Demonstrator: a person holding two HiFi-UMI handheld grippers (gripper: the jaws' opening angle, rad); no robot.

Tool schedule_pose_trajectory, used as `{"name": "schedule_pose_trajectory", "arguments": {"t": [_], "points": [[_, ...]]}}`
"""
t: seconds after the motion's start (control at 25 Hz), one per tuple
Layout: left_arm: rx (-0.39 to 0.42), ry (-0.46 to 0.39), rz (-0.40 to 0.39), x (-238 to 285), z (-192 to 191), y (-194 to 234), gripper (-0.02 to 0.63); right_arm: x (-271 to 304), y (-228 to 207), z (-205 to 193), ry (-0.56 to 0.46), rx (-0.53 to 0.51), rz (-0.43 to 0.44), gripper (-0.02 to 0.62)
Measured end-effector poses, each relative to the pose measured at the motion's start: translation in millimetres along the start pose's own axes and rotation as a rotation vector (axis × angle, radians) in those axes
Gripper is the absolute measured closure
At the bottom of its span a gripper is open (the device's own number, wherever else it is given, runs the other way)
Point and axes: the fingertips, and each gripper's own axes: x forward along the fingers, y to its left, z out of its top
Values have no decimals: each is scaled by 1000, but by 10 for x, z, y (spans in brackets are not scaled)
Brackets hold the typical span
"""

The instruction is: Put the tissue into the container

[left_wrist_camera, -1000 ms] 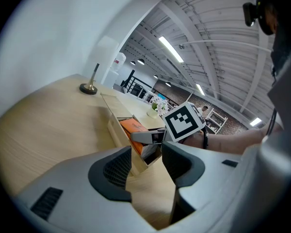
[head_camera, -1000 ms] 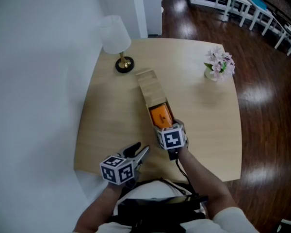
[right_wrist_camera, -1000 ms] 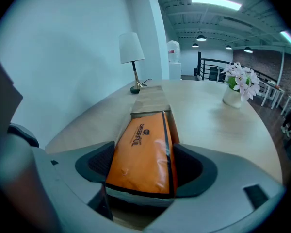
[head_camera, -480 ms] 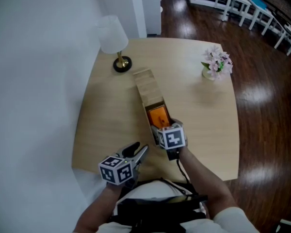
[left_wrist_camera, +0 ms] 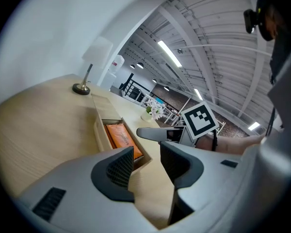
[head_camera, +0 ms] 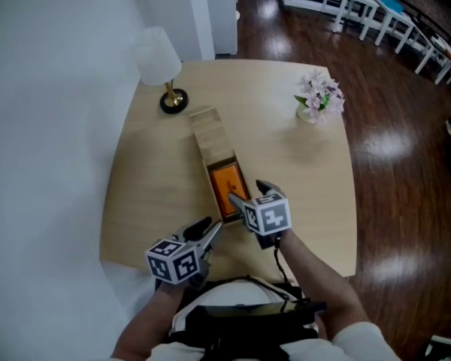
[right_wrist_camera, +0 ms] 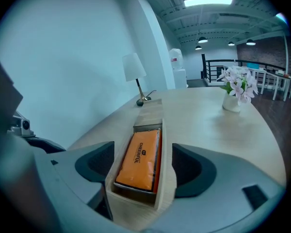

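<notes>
One orange tissue pack (head_camera: 227, 189) lies flat inside the open near half of the long wooden container (head_camera: 205, 128), whose far half is covered by its lid. The right hand-held gripper (head_camera: 248, 192) has its jaws wide apart, one on each side of the container's near end, gripping nothing. The left hand-held gripper (left_wrist_camera: 145, 155) sits near the front edge of the tabletop (head_camera: 150, 186), just left of the right one, its jaws closing with nothing between them. Farther off stand a white lamp (head_camera: 156, 55) and a vase of pink flowers (head_camera: 318, 96).
</notes>
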Motion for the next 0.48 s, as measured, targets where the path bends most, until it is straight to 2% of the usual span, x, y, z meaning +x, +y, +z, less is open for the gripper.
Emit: {"name": "schedule_pose_trajectory", "arguments": {"t": [0.16, 0.28, 0.44, 0.48], "points": [[11, -16, -14, 78, 42, -126, 463, -174, -100, 60, -34, -16, 7, 226], [16, -26, -36, 125, 68, -239, 474, -308, -204, 88, -55, -15, 0, 303], [24, -33, -60, 172, 72, -380, 476, -463, -364, 81, -71, -6, -18, 368], [27, -34, -62, 180, 74, -406, 495, -497, -399, 77, -74, 1, -20, 377]]}}
